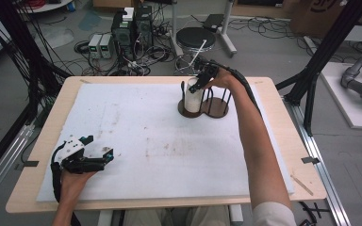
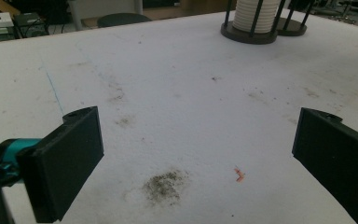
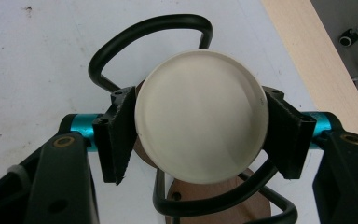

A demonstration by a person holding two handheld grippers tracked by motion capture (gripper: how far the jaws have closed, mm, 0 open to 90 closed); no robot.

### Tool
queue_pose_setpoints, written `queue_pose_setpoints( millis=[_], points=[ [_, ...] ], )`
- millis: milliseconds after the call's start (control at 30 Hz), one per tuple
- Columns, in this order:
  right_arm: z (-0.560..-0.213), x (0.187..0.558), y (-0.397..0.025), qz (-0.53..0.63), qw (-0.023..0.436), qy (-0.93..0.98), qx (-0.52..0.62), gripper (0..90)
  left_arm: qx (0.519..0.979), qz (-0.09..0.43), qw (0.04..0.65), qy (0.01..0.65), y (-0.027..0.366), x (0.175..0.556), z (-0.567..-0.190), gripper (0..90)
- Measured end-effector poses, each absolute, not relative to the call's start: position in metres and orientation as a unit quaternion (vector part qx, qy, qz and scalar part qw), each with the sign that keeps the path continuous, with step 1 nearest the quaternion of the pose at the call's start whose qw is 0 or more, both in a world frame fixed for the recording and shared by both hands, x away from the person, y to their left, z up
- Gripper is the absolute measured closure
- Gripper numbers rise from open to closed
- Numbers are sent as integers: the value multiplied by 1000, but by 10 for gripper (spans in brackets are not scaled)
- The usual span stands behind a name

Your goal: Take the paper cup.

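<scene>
Right gripper (image 3: 200, 135) clamped across top round cream plate (image 3: 200, 114) of white stack (image 1: 193, 98), inside black wire rack on brown wooden base (image 1: 215, 107) at far side of white-padded bench (image 1: 136, 141). Left gripper (image 1: 99, 149) well apart from rack, near front edge, jaws spread, holding nothing.

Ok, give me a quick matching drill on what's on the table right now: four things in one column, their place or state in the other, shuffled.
Things:
1. left tool
2. right tool
3. stack of white coasters
4. coaster holder

Places or states:
A. jaws set against the rim of the top white disc
B. wooden base with black wire posts, at the far side of the white mat
C. open, nothing between its jaws, at the near left
D. stands inside the left ring of posts

Pairs: 1-C, 2-A, 3-D, 4-B
</scene>
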State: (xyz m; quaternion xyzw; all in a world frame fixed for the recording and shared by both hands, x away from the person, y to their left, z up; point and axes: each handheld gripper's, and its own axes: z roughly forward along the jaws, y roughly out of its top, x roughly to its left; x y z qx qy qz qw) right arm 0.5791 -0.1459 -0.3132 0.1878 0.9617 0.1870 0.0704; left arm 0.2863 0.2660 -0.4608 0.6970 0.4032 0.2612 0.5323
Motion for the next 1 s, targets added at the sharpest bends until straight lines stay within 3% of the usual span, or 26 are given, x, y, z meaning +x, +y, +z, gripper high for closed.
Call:
queue_pose_setpoints(
  millis=[1000],
  points=[
    [-281, 571, -159, 243, 82, 944, 209, 371, 699, 263, 529, 402, 265, 287, -461, 18]
  ],
)
